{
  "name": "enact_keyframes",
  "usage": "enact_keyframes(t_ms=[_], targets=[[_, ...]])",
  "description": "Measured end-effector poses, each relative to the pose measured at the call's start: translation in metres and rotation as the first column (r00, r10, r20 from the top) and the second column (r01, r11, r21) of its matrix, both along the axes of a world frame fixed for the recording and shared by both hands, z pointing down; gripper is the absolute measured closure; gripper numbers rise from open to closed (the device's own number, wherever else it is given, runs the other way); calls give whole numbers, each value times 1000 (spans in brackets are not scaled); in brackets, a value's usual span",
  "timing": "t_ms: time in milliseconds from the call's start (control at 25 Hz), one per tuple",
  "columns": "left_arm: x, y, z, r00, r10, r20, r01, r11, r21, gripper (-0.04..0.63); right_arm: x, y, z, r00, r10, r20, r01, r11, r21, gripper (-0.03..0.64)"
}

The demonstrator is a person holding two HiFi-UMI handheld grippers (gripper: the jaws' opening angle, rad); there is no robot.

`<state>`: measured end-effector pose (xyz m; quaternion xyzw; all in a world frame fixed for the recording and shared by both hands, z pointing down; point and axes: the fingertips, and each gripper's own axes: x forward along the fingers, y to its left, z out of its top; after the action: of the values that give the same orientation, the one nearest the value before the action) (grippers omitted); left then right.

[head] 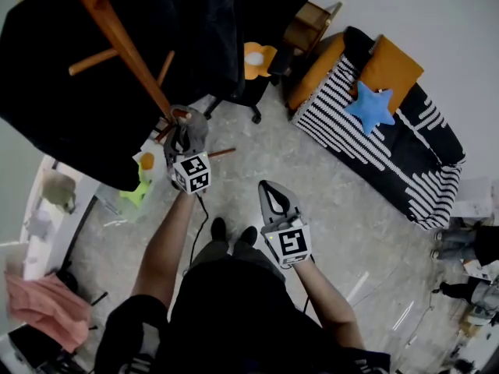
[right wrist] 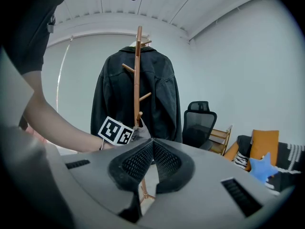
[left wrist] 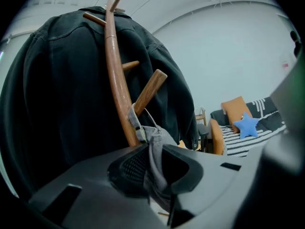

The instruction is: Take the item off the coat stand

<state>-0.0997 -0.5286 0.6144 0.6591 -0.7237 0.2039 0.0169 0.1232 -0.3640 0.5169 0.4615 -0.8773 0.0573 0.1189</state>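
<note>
Hanging low on the coat stand (left wrist: 116, 80): a grey cloth item (left wrist: 153, 138), possibly a cap, though hard to say for sure. Looped by a narrow strap over 1 upward-slanting peg (left wrist: 150, 89), right where the peg meets the pole, with the body of the cloth sagging below.

Left claw (left wrist: 155, 166) closed narrow on that sagging cloth, a fold of it pinched between the ribbed pads. Right claw (right wrist: 150, 161) held lower and well apart from the stand, jaws together with nothing between them.

Likely handling: light, soft and floppy, with no stiffness to lean on. Not fragile and not slippery, since woven cloth against ribbed pads should hold well. Main snag probably the strap, which looks likely to catch on the peg's blunt end if pulled straight down or sideways. Better to lift up and outward along the peg's slant. Best hold close under the strap, as now, so the loop follows the claw instead of the cloth merely stretching.

Materials: stand of smooth, warm-brown wood, with a slim round pole and short rounded pegs. Above, a black jacket (left wrist: 52, 89), heavy-looking and matt, draped over the top pegs and hanging behind the grey piece, near enough to brush it on the way off.
</note>
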Motion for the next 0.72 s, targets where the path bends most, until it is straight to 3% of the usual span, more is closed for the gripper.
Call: enact_keyframes(t_ms=[320, 720], targets=[[7, 7, -6, 995, 64, 80, -64, 998, -8, 554, 7, -1, 1, 1000, 10, 7, -10, 1000, -8, 600], [30, 26, -31, 988, 154, 32, -155, 987, 37, 558, 11, 3, 4, 1000, 24, 17, -23, 999, -24, 600]])
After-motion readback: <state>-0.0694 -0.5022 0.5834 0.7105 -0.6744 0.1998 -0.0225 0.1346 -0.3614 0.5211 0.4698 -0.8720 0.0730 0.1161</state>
